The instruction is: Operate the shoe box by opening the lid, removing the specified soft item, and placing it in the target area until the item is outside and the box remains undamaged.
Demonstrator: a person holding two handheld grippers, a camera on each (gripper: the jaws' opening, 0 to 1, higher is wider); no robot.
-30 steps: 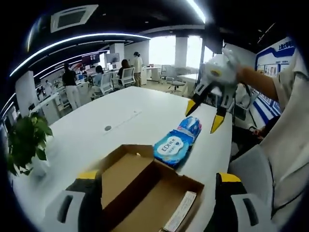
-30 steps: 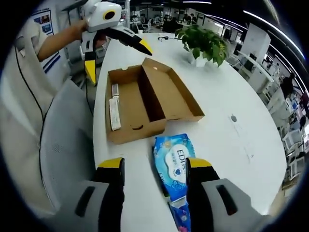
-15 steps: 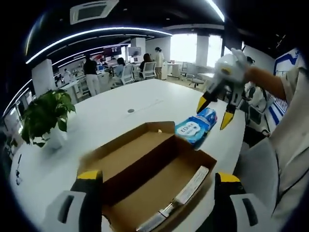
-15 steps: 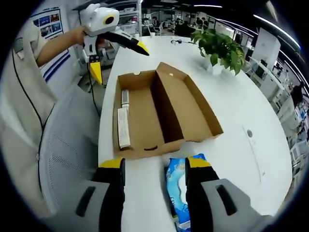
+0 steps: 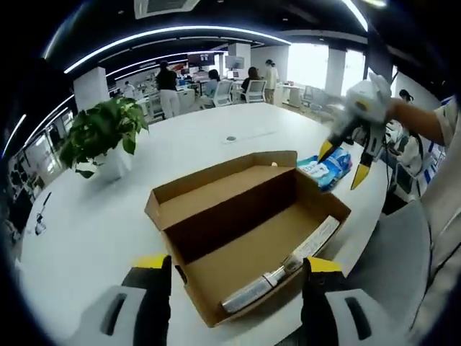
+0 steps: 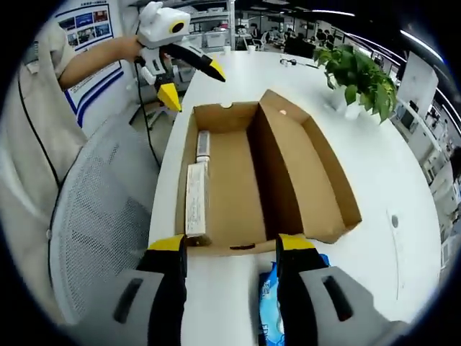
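Open brown cardboard shoe box on white table, left gripper view: left claw spread, empty; blue soft wipes pack already outside beyond box. Right gripper view: right claw apart over pack, clamping nothing; withdraw clear of box walls, don't snag.

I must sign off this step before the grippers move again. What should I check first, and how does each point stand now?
1. Lid open: ok. The shoe box lies open on the white table.
2. Soft item out: ok. The blue wipes pack lies on the table outside the box.
3. Box undamaged: ok as far as shown; no tears in the walls.
4. Left gripper free: ok, open, holding nothing.
5. Right gripper free: ok, open above the pack, holding nothing.
6. Pack in target area: cannot tell; no marked area is visible.
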